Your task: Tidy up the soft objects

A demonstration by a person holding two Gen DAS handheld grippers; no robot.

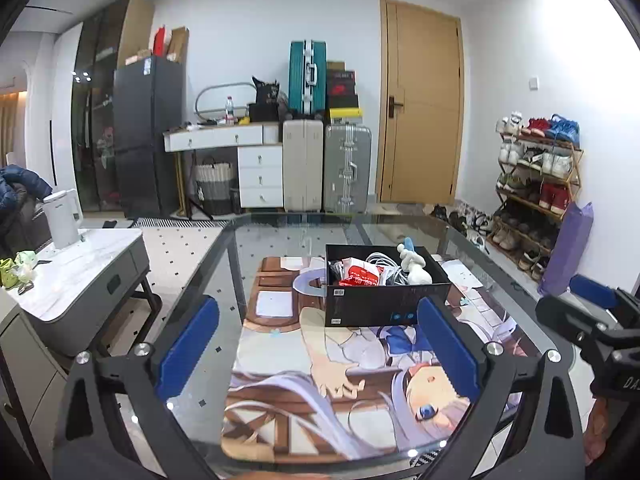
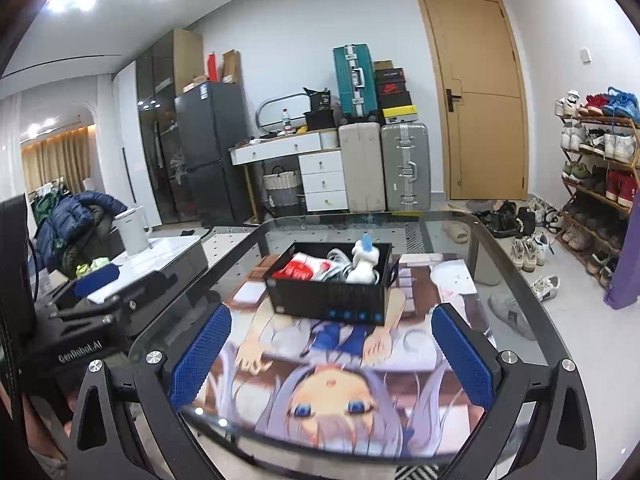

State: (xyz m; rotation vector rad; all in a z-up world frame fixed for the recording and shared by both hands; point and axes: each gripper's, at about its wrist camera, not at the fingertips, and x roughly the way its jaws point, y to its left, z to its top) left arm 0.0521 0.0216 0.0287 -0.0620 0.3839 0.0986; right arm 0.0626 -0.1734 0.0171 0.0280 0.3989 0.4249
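A black open box stands on a printed mat on the glass table. Inside it lie a red and white soft packet, a coil of white cable and a white plush toy with a blue tip. My left gripper is open above the mat, short of the box, with nothing between its blue pads. My right gripper is open too, its jaws empty, the box beyond them. Each gripper shows at the edge of the other's view.
The glass table has rounded edges. A grey side cabinet with a white kettle stands to the left. A shoe rack, loose shoes, suitcases and a wooden door line the far side.
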